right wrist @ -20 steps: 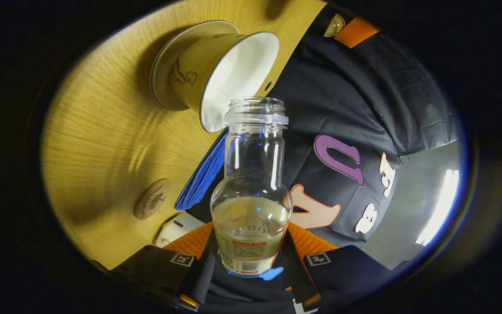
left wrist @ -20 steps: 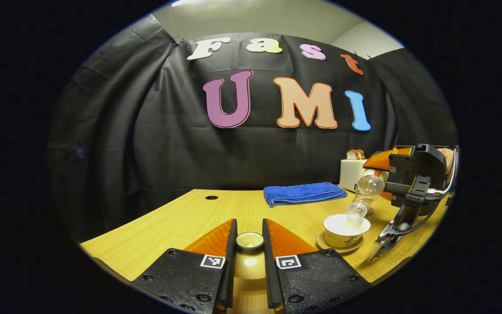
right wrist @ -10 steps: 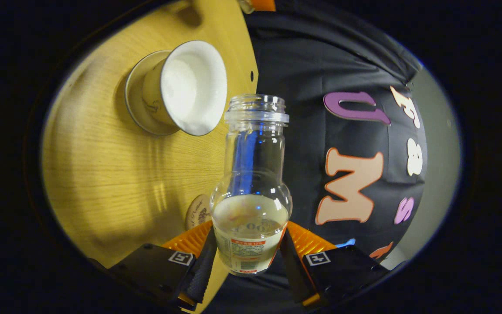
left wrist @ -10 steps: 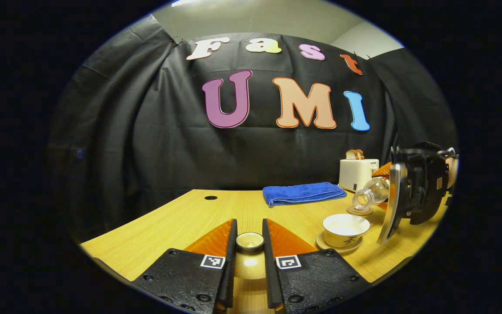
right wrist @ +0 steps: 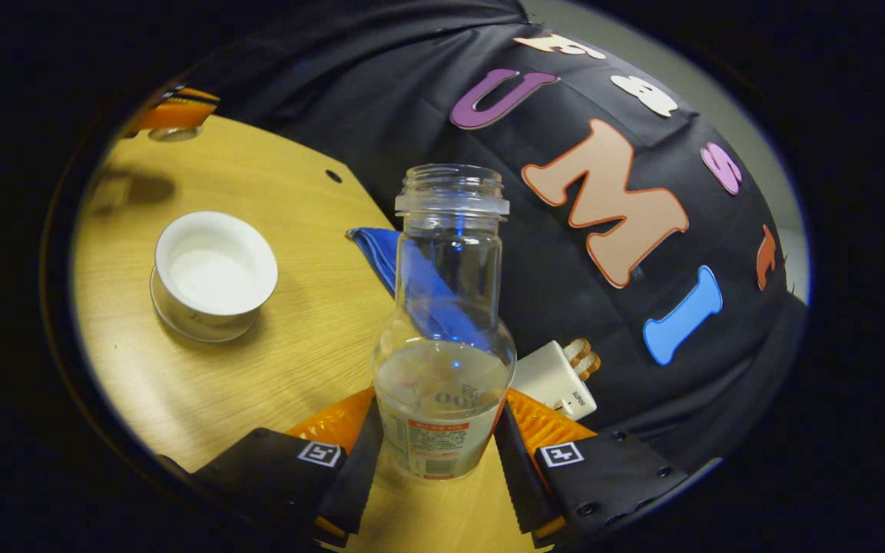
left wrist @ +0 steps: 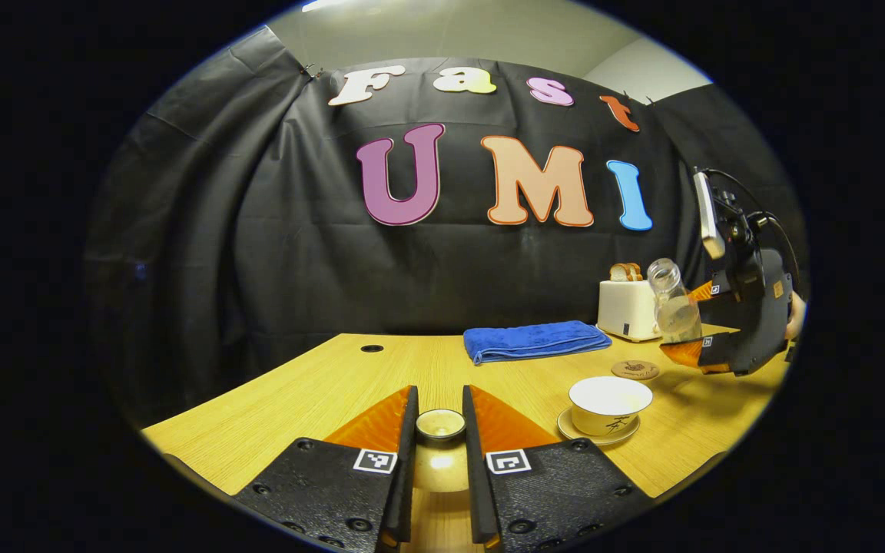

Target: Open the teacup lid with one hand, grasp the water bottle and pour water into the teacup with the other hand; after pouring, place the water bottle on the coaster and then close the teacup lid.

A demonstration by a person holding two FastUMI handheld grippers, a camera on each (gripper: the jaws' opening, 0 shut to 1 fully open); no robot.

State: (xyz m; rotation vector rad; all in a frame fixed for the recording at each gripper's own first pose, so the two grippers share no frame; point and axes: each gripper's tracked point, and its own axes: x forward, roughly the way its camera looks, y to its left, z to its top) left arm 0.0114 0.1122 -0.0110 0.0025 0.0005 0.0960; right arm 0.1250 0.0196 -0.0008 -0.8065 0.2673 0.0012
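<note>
Left gripper (left wrist: 439, 445): at 6 o'clock in the left gripper view, clenched on the teacup lid (left wrist: 440, 424), one finger on each side of its knob, low over the wooden table (left wrist: 319, 384).
Blue towel (left wrist: 536, 340): folded on the table toward 1 o'clock of the lid, near the booth wall.
Teacup (left wrist: 610, 404): uncovered, upright on its saucer (left wrist: 598, 438), at 3 o'clock of the lid; white inside in the right gripper view (right wrist: 215, 270).
Coaster (left wrist: 635, 369): round, flat on the table just behind the teacup, bare.
Toaster (left wrist: 627, 308): white, bread in its slots, behind the coaster.
Water bottle (left wrist: 675, 309): uncapped, near upright, tilted slightly, in the air above the coaster's right edge; some water in its base.
Right gripper (right wrist: 435, 453): grasping the water bottle (right wrist: 442, 338) by its labelled base, fingers on both sides.
</note>
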